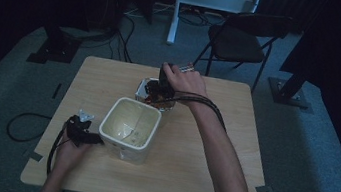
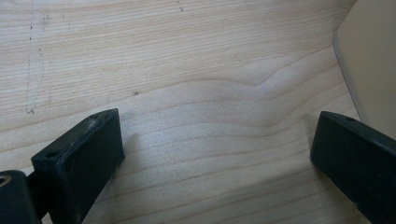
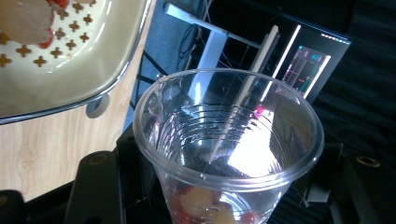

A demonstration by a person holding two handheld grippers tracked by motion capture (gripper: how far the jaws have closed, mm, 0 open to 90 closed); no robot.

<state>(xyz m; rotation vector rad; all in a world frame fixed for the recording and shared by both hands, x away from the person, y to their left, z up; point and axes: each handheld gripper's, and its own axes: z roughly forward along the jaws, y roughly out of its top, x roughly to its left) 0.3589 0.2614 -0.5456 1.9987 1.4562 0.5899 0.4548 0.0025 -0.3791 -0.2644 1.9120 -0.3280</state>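
My right gripper (image 1: 181,71) is raised over the far middle of the wooden table (image 1: 202,146), and in the right gripper view my right gripper (image 3: 229,198) is shut on a clear plastic cup (image 3: 229,140). Red and pale pieces lie in the cup's bottom. Beside it stands a cream strainer bowl (image 3: 84,70) with cross-shaped holes, holding similar pieces (image 3: 25,21); from above the strainer bowl (image 1: 143,88) sits behind a white square container (image 1: 125,150). My left gripper (image 1: 94,138) rests open on the table against that container's left wall. Bare wood lies between the jaws of my left gripper (image 2: 215,154), with the container (image 2: 369,70) at right.
A folding chair (image 1: 239,40) stands behind the table's far right corner, next to a white stand leg (image 1: 175,11). A cable (image 1: 23,123) loops on the carpet at the left. A lit screen (image 3: 308,65) shows beyond the cup.
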